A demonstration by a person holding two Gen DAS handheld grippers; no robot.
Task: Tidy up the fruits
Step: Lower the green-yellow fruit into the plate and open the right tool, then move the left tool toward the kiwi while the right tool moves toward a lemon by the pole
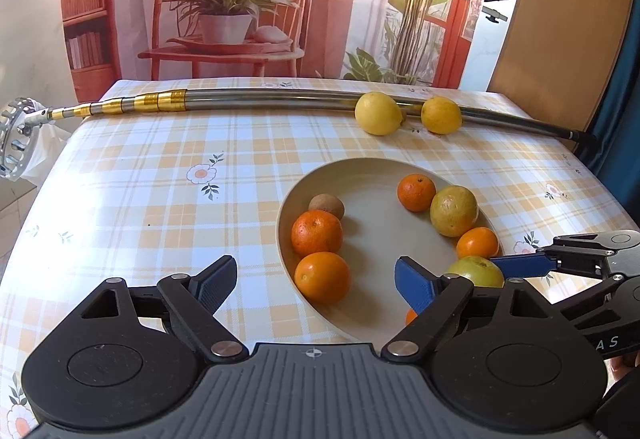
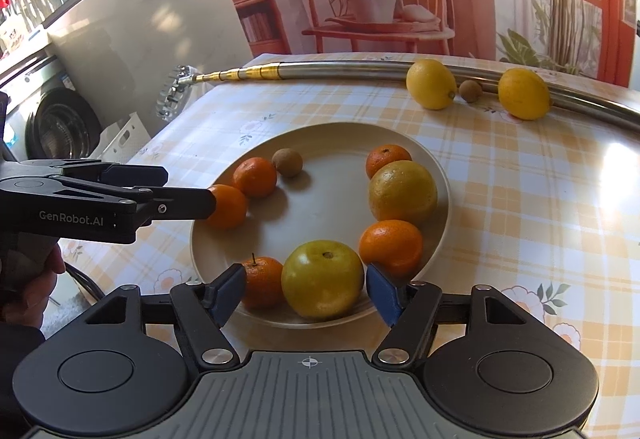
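Nearest the right gripper [image 2: 306, 289], a yellow-green citrus [image 2: 322, 279] sits at the plate's [image 2: 442, 195] near rim, jaws released on either side, not yet pressing. It looks firm, round and waxy, so it could roll: squeeze across its widest middle. Left gripper [image 1: 316, 279] hovers released over the oranges [image 1: 322, 277]. Two lemons [image 2: 431, 84] wait on the desk [image 2: 540, 207].

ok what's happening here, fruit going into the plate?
A person holds a gripper in each hand over a plate of fruit. The right gripper is open, its blue pads either side of a yellow-green citrus near the plate's front rim; no contact is visible. The left gripper is open over the plate's left side, holding nothing. Two lemons and a small brown fruit sit on the table by a metal pole.
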